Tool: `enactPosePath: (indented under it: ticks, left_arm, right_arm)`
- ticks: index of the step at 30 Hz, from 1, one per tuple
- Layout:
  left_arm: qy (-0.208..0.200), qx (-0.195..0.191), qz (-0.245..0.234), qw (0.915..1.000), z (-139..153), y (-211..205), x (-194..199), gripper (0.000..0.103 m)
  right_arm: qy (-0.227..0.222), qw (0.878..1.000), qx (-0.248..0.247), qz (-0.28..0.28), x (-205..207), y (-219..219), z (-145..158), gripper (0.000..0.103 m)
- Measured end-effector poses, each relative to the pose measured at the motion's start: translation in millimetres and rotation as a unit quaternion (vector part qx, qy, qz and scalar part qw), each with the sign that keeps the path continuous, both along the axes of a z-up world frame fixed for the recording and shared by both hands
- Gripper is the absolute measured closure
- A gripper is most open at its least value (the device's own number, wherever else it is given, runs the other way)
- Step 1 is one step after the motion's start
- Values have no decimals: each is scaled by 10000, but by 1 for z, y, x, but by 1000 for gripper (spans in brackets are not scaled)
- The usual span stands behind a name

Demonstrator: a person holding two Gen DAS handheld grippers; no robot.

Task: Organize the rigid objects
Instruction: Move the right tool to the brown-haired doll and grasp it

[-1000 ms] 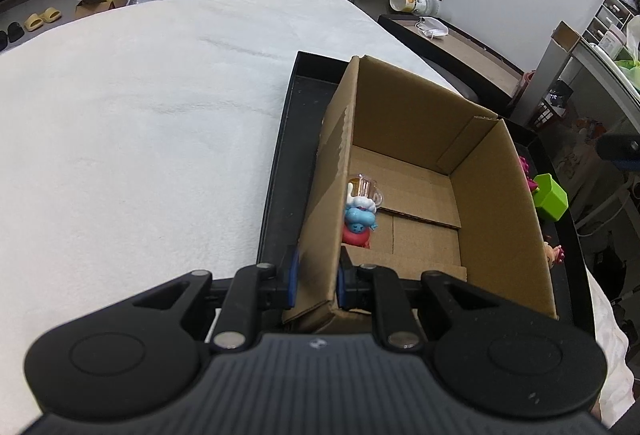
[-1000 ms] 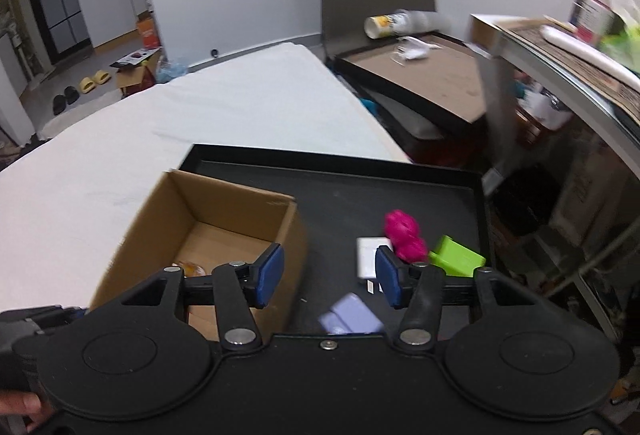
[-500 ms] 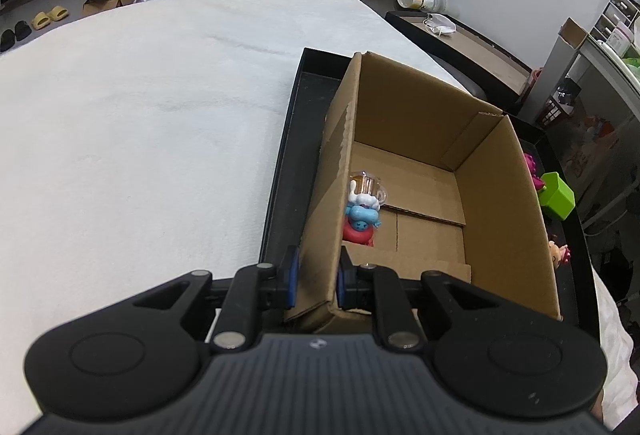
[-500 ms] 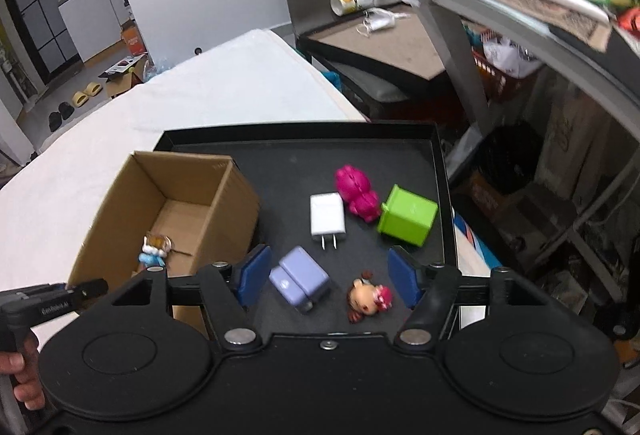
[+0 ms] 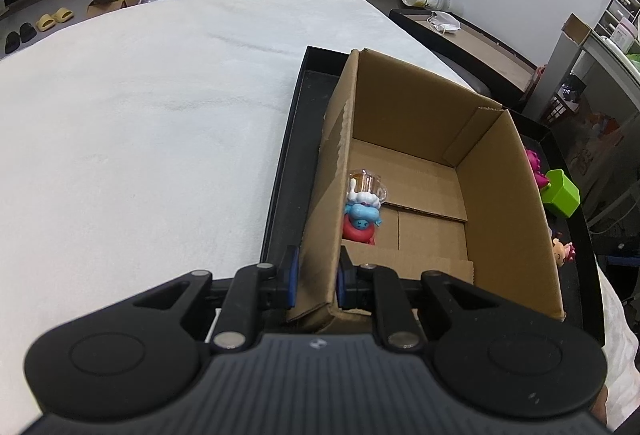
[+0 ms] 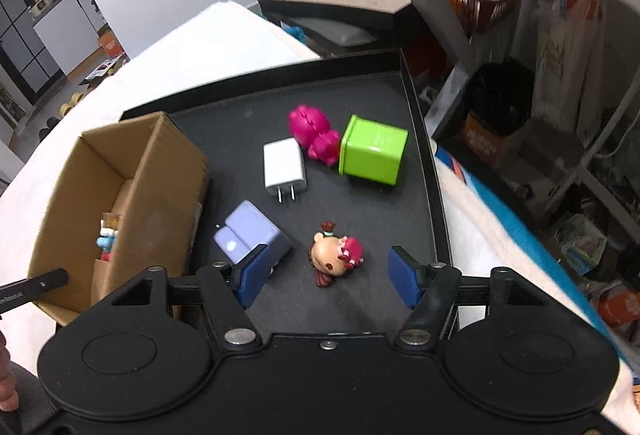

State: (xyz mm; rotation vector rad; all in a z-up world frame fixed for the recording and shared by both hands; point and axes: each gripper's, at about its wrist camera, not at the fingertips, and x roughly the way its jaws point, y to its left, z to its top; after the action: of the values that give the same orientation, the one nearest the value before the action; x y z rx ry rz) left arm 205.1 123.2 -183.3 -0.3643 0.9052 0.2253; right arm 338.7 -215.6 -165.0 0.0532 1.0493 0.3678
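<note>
Left tool (image 5: 314, 277) pinches the near wall of the cardboard box (image 5: 508, 195), lower centre. Right tool (image 6: 326, 275), jaws apart and empty, hovers over the black tray (image 6: 424, 171); a small doll figure (image 6: 336, 257) lies between its fingertips, untouched.

No legible text on anything.

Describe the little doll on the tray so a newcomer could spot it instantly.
On the black tray, right of the cardboard box, five small things lie loose. The doll lies nearest the right gripper, right of the lilac block. It alone has a face and red hair.
</note>
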Motion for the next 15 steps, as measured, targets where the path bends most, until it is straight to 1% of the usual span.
enactPosePath:
  ticks: [2,7,15]
  left_arm:
    - [26,22,-14,10000,-1,-2,1,86]
    - [71,41,6,10000,-2,-3,4,86]
    - [124,44,31,9999,-4,-3,6,86]
  right_arm:
    - [159,9998,120,-78,3,-1,-9,39]
    - [328,9995,-18,-21,13,5,-28,39]
    - [217,9995,-242,-2,21,7,-38,39]
